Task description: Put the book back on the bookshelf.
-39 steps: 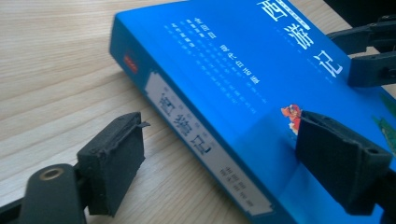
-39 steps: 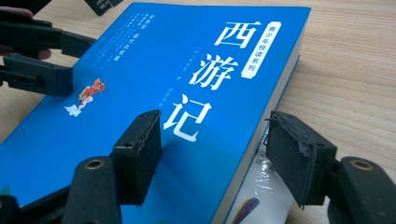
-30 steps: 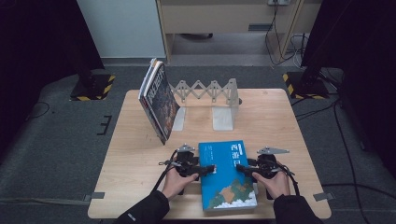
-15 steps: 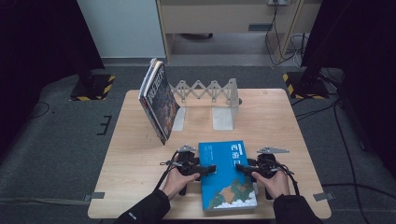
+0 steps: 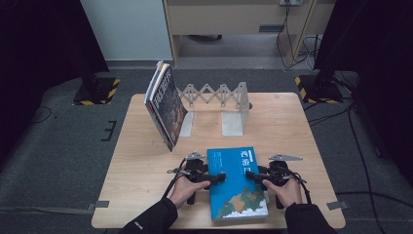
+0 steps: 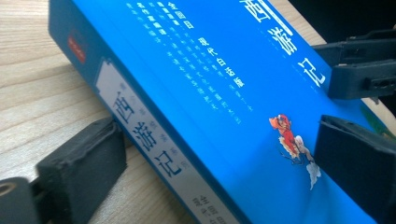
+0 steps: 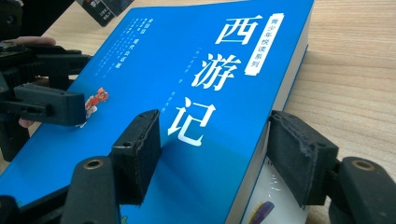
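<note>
A thick blue book (image 5: 236,183) with white Chinese title characters lies near the front edge of the wooden table (image 5: 302,131), between two hands. My left gripper (image 5: 219,178) clamps its spine side, one pad under the spine and the other on the cover (image 6: 210,93). From the opposite side my right gripper (image 5: 252,176) clamps the page edge, one pad on the cover (image 7: 187,93) and one against the underside. In the left gripper view its own jaws (image 6: 219,158) straddle the book. The right gripper view shows that gripper's jaws (image 7: 219,151) doing the same.
Several books (image 5: 165,105) lean to the left against a grey expanding book rack (image 5: 219,95) at the back of the table. Bare wood lies to the left and right of the blue book. Dark floor surrounds the table, with hazard-striped stand bases (image 5: 95,90) beyond.
</note>
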Motion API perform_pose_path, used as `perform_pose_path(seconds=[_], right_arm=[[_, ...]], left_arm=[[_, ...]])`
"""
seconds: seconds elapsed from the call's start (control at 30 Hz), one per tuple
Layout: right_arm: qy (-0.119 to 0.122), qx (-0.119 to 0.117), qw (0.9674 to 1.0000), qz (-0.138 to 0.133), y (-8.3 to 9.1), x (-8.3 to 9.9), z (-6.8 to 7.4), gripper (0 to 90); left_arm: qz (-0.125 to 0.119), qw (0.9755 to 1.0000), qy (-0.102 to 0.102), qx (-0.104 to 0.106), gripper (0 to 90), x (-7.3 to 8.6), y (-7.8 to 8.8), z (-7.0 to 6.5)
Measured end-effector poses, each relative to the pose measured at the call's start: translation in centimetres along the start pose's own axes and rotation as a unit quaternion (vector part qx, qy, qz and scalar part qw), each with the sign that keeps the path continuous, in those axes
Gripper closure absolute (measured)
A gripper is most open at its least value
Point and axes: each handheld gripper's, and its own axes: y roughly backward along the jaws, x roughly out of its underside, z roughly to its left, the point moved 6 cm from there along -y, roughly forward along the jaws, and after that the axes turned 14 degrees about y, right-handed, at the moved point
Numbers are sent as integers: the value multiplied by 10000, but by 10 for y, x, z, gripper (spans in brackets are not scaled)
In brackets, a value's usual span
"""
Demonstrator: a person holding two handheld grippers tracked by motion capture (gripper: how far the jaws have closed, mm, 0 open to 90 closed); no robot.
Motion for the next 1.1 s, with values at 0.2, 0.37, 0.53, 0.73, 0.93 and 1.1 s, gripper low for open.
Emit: perform_pose_path(seconds=[0.2,0.37,0.53,0.73,0.93,1.1], right_arm=[[4,20,10000,-6,0,0,0,354],[-66,37,10000,-16,0,0,1,356],[-67,39,10000,-21,0,0,0,358],[-143,-11,9999,-81,0,0,0,386],[-216,-103,9996,-148,0,-1,1,422],[-197,-53,9997,-146,1,-1,0,446]], left_arm=[[-191,9982,528,190,186,-2,4,6],[-118,9976,637,262,214,-2,4,6],[-37,9972,696,273,241,-2,5,4],[165,9975,630,288,271,-4,10,3],[390,9948,781,515,305,-4,12,-1],[174,9954,561,762,429,-12,20,-16]])
